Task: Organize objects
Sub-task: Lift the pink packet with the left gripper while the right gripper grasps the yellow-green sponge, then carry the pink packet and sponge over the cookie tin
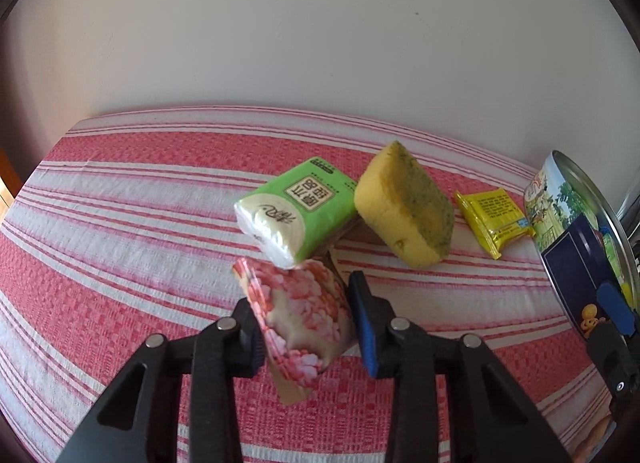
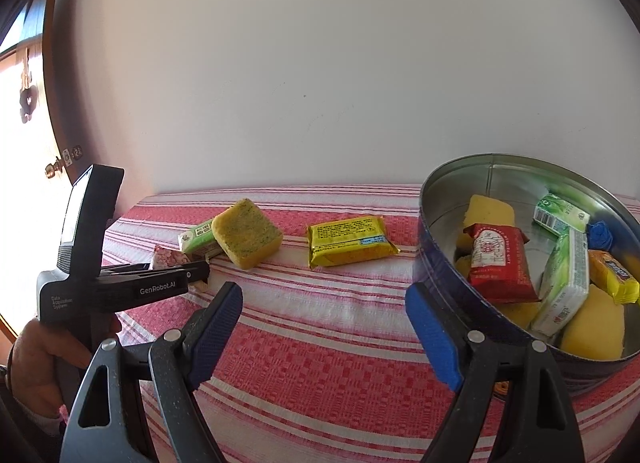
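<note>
My left gripper [image 1: 304,303] is shut on a pink flowered packet [image 1: 300,311], which sits tilted between the pads just above the striped cloth. Right behind it lie a green tissue pack [image 1: 296,207] and a yellow sponge [image 1: 404,207] propped on edge, with a yellow snack packet [image 1: 494,219] to their right. In the right wrist view my right gripper [image 2: 324,299] stands open and empty, its right pad close to the wall of the round metal tin [image 2: 440,199]. That tin holds several packets and sponges, among them a red packet [image 2: 500,263].
A red and white striped cloth [image 2: 320,343] covers the surface, which ends at a plain white wall behind. A person's hand [image 2: 36,351] grips the left gripper's handle at the left of the right wrist view. A door with a knob [image 2: 54,169] stands at far left.
</note>
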